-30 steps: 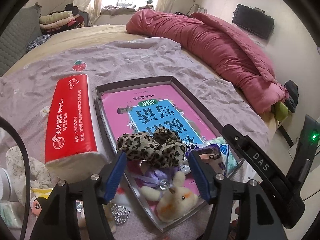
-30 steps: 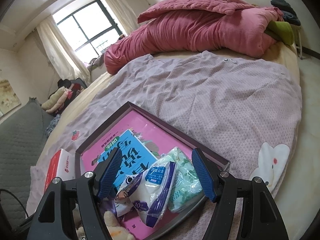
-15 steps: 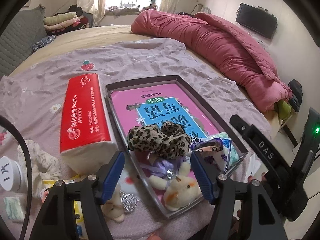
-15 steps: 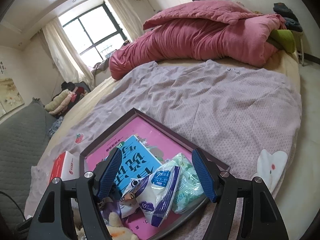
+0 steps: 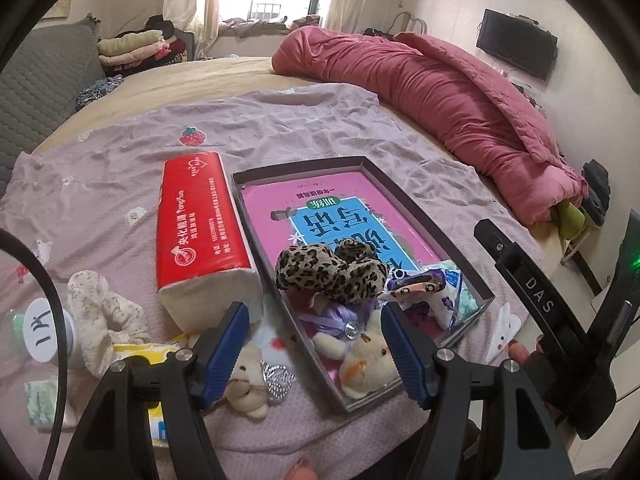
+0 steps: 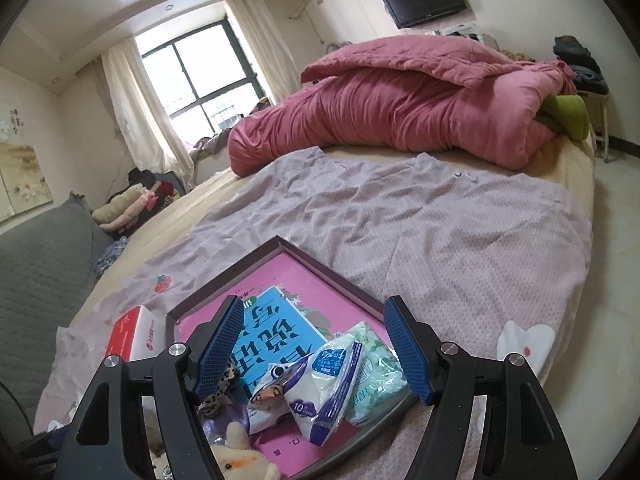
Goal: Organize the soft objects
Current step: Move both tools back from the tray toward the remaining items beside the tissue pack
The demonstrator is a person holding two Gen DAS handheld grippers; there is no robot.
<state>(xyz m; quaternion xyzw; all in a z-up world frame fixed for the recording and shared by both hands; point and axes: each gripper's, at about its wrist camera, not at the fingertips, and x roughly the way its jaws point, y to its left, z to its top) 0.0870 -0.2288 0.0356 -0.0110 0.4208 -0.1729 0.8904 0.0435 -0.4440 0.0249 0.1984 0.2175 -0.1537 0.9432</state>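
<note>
Both grippers, left [image 5: 314, 350] and right [image 6: 314, 350], hang wide and empty over the box [image 5: 424, 222], beside which a small plush bear [image 5: 248, 390], seemingly light and squashy, invites a mid-body pinch.

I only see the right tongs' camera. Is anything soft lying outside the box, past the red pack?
Observer: Yes, a small bear lies on the sheet beside the box, near its closest corner.
Operator: Are the other tongs holding anything?
Observer: No, the left tongs are open with nothing gripped.
Operator: Anything else out there?
Observer: A cream cloth lies left of the red pack.
</note>
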